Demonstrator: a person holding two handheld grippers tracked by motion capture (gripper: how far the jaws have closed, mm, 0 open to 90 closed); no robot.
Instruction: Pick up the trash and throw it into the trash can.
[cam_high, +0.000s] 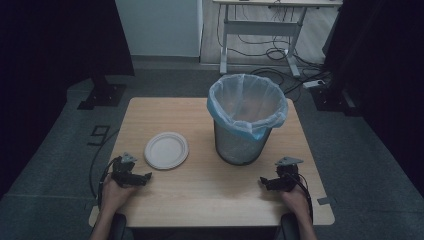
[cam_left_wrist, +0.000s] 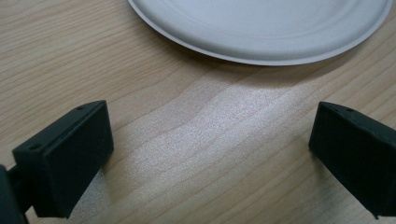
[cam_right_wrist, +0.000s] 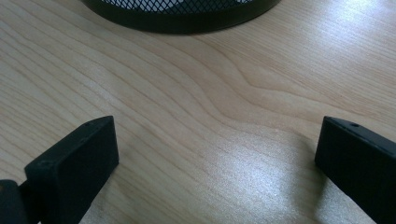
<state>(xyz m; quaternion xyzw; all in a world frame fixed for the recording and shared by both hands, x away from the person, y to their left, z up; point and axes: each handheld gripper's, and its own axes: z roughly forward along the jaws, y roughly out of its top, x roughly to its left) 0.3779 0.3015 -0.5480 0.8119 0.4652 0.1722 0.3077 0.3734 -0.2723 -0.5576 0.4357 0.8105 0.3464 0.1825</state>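
A white paper plate lies on the wooden table, left of centre. A black mesh bin lined with a pale blue bag stands upright at the centre right. My left gripper rests near the front left edge, open and empty, a short way from the plate's near rim. Low over bare wood, its fingers stand wide apart. My right gripper sits at the front right, open and empty. The bin's base lies just ahead of its fingers.
Beyond the table's far edge are grey carpet, a white desk frame with loose cables, and black stands at both sides. Bare tabletop lies between the two grippers.
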